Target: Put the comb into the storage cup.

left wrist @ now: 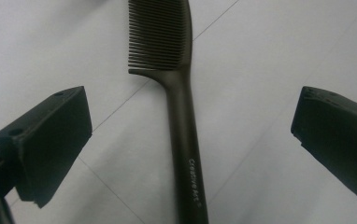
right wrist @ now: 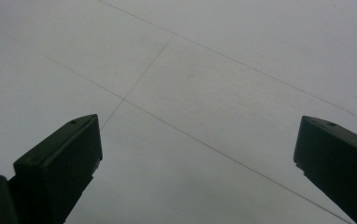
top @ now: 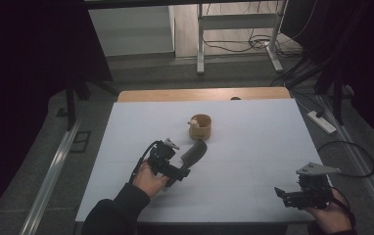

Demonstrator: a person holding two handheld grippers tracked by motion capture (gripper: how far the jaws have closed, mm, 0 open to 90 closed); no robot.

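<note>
A black comb (top: 195, 152) lies flat on the white table (top: 258, 142), its teeth end pointing toward a small round wooden cup (top: 201, 127) that holds a pale object (top: 194, 123). My left gripper (top: 177, 170) is low over the comb's handle end. In the left gripper view the comb (left wrist: 182, 112) runs up the middle, and the left gripper (left wrist: 190, 135) is open, one jaw on each side of the handle, neither touching it. My right gripper (top: 281, 192) rests near the table's front right corner. The right gripper (right wrist: 197, 154) stands open over bare tabletop.
A wooden strip (top: 204, 94) borders the table's far edge. On the floor to the right lie a power strip (top: 322, 122) and a black cable (top: 351, 156). A metal frame's legs (top: 200, 44) stand behind the table.
</note>
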